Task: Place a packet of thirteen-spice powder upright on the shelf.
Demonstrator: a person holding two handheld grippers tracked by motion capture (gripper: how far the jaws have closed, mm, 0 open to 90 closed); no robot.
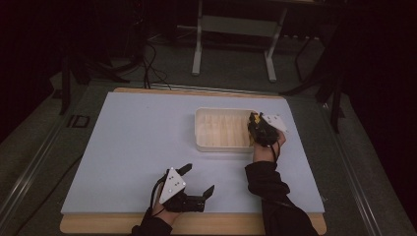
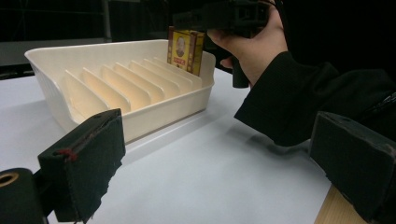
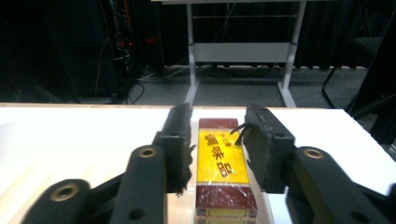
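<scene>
The right gripper (image 3: 217, 149) hangs over the far right corner of a cream slotted tray (image 1: 206, 118), its two black jaws standing on either side of a red and yellow box (image 3: 223, 172). In the right gripper view a thin gap shows between each pad and the box's sides, so the jaws look slightly parted around it rather than pinching it; the box appears to be let go or nearly so. Directly below and between those jaws, the box stands on edge in the tray's end slot, against the wall, its long axis running straight ahead along the gripper's line of sight. From the left gripper view, it (image 2: 186, 49) stands upright in that last compartment, with the person's right hand (image 2: 252, 44) just above it.

The left gripper (image 1: 195, 183) rests well apart, near the front edge of the white surface (image 1: 128, 147), jaws spread wide with nothing between them. The right hand is plainly the nearer one to the box. Judging from this, the coming move is a straight lift clear, up and away along the jaws' own line, without tipping the box sideways.
</scene>
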